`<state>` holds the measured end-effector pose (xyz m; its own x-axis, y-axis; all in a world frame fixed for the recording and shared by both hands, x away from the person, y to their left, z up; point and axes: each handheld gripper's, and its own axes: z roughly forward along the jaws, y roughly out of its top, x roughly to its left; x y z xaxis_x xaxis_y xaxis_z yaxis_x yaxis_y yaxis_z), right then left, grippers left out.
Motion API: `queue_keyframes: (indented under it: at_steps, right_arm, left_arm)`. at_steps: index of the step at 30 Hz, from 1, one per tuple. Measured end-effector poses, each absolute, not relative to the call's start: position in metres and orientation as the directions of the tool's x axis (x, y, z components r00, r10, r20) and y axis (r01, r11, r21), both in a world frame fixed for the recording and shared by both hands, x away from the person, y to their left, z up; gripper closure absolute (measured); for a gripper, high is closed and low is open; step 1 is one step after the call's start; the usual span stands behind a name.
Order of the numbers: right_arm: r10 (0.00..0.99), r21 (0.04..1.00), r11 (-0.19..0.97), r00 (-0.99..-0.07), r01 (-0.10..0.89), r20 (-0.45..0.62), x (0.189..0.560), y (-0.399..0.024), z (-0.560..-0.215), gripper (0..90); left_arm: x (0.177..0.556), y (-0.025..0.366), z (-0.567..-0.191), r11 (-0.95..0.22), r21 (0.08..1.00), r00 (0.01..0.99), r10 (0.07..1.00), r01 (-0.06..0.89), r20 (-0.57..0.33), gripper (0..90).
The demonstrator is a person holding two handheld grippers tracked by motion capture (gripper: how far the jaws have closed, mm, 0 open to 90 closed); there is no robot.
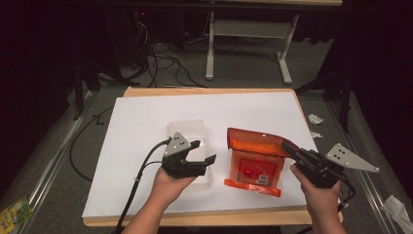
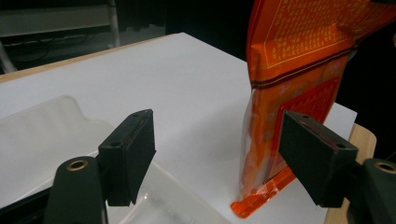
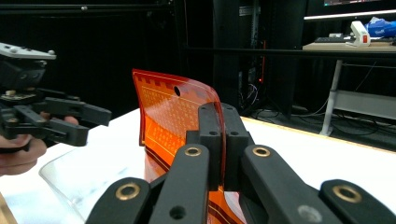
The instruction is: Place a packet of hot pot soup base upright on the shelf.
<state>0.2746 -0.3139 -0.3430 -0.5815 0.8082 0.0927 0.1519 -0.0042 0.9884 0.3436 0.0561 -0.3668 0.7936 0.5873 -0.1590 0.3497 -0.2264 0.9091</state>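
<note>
An orange plastic pouch (image 1: 254,158) stands tilted on the white sheet (image 1: 146,117), its bottom seal touching the paper. My right gripper (image 1: 288,147) is shut on the pouch's top right edge, and the orange flap (image 3: 173,112) rises just beyond my closed jaws. A clear plastic tray (image 1: 192,134) lies left of the pouch. My left gripper (image 1: 204,152) hovers open over the tray's near right part, with its jaws turned toward the pouch (image 2: 289,93). Nothing sits between its pads (image 2: 133,149). The tray (image 2: 42,135) lies below and left of them.
The white sheet covers a wooden board (image 1: 204,90) whose edges show at the back and front. Cables (image 1: 165,63) and a desk frame (image 1: 248,34) stand on the floor behind. Paper scraps (image 1: 314,119) lie right of the board.
</note>
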Motion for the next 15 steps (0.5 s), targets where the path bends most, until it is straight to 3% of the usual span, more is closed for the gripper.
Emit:
queue_keyframes:
  at_steps: [15]
  right_arm:
    - [0.806,0.988,-0.017,-0.582,0.153,0.104,0.275,-0.315,-0.345,90.0]
  left_arm:
    - [0.365,-0.002,-0.363,-0.22,0.905,0.835,0.508,0.363,-0.211,31.3]
